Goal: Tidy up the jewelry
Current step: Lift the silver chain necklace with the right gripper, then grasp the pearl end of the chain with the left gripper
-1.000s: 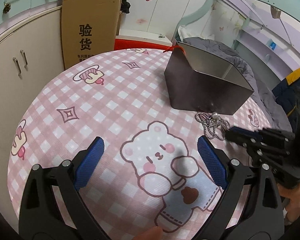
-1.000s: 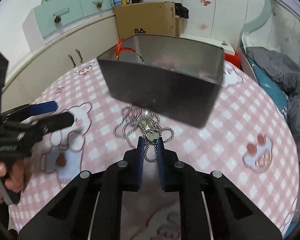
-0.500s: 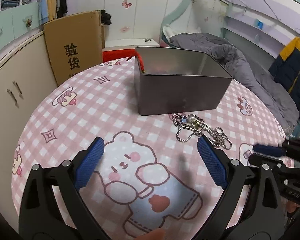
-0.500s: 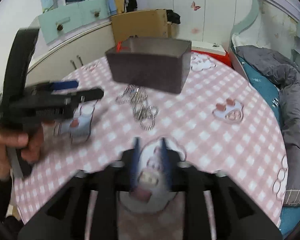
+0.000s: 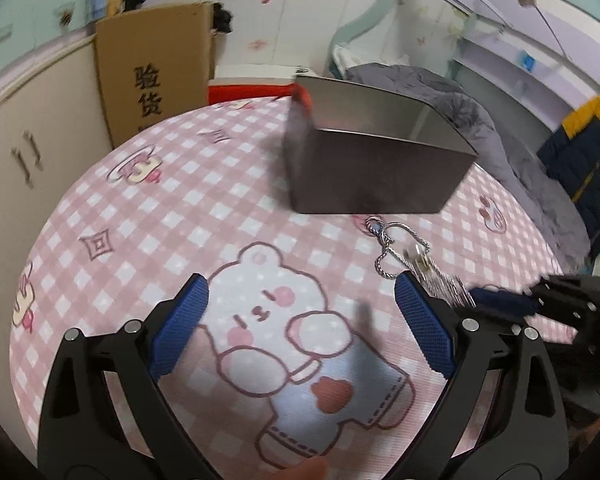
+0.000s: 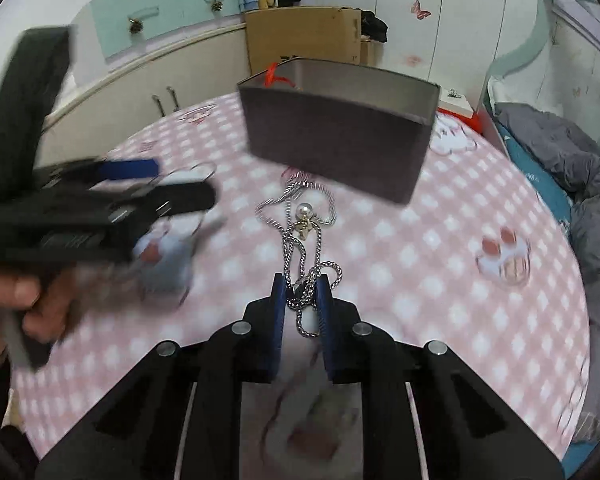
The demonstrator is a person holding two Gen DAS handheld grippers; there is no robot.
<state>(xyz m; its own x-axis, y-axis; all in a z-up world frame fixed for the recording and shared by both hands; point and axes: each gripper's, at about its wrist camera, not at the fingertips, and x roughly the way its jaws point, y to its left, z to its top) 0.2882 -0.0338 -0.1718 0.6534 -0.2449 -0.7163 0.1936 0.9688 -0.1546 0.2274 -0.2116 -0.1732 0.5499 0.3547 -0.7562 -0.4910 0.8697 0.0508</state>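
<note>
Since half a second ago the right gripper (image 6: 301, 300) has closed back in on the silver chain necklace (image 6: 302, 236) and is now pinching its near end between nearly shut blue pads. The rest of the chain, with its pearl bead (image 6: 304, 211), is trailing across the pink checked tablecloth (image 6: 460, 248) just in front of the grey metal box (image 6: 340, 144). The left gripper (image 5: 300, 328) is hanging above the bear print (image 5: 284, 320), jaws wide apart and gripping nothing.
</note>
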